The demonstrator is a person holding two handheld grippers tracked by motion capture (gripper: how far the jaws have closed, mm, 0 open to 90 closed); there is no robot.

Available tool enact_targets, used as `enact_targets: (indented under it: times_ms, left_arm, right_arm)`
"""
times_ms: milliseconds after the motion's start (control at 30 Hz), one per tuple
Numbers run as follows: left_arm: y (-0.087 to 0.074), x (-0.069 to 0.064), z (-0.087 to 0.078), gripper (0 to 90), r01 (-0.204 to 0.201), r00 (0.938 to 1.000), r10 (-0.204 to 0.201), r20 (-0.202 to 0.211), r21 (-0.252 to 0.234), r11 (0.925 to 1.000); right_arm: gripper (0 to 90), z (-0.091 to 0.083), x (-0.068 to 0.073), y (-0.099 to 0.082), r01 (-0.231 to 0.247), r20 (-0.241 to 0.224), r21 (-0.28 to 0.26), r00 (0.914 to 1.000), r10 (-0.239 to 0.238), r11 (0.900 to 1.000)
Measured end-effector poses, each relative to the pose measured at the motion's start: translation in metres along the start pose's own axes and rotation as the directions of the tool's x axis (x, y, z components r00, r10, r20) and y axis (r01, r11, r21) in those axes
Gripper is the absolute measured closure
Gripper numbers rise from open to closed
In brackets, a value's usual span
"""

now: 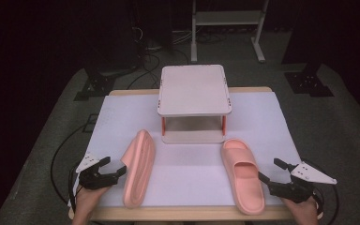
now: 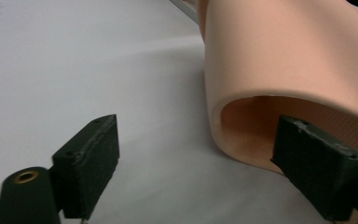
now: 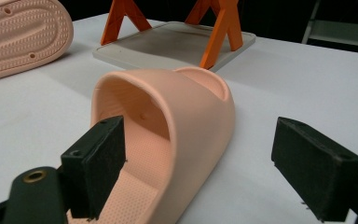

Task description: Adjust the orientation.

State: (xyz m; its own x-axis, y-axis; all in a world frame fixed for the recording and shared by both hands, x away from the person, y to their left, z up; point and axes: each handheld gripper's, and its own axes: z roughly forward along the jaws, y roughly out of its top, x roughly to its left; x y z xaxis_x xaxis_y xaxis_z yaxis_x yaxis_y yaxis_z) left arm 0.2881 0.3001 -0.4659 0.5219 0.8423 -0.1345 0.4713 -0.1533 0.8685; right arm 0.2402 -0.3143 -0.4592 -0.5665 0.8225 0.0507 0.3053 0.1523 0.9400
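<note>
Left tongs (image 1: 117, 169) gape at the tipped slipper (image 1: 139, 168), seemingly untouched; right tongs (image 1: 269, 172) (also open) straddle the upright slipper's (image 1: 243, 173) edge.

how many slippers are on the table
2: one slipper on its side at the left gripper, one upright slipper near the right gripper. None seems hidden.

left gripper (image 1: 115, 172): black body, grey three-cornered plate on top, black cable trailing
right gripper (image 1: 268, 171): black body, grey plate with small dark holes
jaw pads: black, blocky, rough-faced
brass eyelet (image 2: 26, 176): beside left jaw
</note>
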Motion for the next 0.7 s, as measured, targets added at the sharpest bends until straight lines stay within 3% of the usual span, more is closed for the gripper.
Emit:
enact_targets:
  times_ms: [233,700]
  left_arm:
    - [0.004,-0.003,0.014,24.7,0.009,0.9998,-0.010,0.020,0.032,0.9995]
    - [0.007,-0.006,0.026,45.2,0.009,0.9990,-0.011,0.044,0.045,0.9989]
  right_arm:
    - [17.2,0.001,0.001,0.000,0.004,-0.004,0.001,1.0000,-0.004,1.0000]
    - [17.2,0.008,0.003,-0.001,-0.005,-0.020,0.027,0.9998,0.005,0.9996]
